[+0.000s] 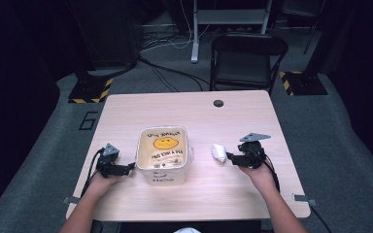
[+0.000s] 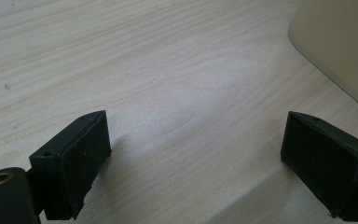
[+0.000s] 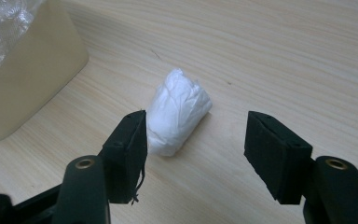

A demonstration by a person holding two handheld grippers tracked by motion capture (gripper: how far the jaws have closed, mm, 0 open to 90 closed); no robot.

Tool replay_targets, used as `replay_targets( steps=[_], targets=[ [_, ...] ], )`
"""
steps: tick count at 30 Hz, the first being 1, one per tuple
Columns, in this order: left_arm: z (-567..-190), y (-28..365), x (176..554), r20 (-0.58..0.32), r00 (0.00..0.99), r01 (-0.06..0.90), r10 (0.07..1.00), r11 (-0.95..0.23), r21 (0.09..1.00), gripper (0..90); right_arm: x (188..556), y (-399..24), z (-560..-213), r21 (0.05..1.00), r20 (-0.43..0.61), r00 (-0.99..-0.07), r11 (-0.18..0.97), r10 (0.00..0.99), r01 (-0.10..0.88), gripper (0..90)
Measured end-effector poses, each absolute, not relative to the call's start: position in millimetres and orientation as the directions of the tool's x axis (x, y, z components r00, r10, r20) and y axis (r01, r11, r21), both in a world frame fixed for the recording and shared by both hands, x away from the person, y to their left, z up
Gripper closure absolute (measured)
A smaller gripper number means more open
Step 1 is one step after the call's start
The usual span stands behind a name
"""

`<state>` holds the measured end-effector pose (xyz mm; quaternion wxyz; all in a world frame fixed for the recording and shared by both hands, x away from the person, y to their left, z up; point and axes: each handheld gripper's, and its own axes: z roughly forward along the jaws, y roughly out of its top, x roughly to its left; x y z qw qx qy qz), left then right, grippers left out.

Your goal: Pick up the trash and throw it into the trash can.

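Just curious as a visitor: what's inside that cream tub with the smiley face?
The tub has a clear plastic liner; its crinkled edge shows in the right claw view. A yellow smiley and upside-down lettering show at its top. Whether anything lies inside cannot be told.

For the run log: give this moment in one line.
left gripper open beside bin | right gripper open at paper wad | nothing held

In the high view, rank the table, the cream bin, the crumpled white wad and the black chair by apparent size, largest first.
1. table
2. black chair, though it stands farther from the camera, so its true size against the bin is unsure
3. cream bin
4. crumpled white wad
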<state>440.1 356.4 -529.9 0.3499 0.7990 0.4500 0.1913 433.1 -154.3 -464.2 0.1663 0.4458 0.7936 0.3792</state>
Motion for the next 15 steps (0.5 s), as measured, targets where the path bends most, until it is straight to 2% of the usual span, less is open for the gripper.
replay_targets(
  steps=[15],
  targets=[
    [-530, 356, 440, -0.008, 0.522, 0.586, 0.853, -0.352, 0.73, 8.1, 445, -139, -462, 0.764, 0.094, -0.556, 0.298, 0.826, 0.572, 41.2]
  ],
)
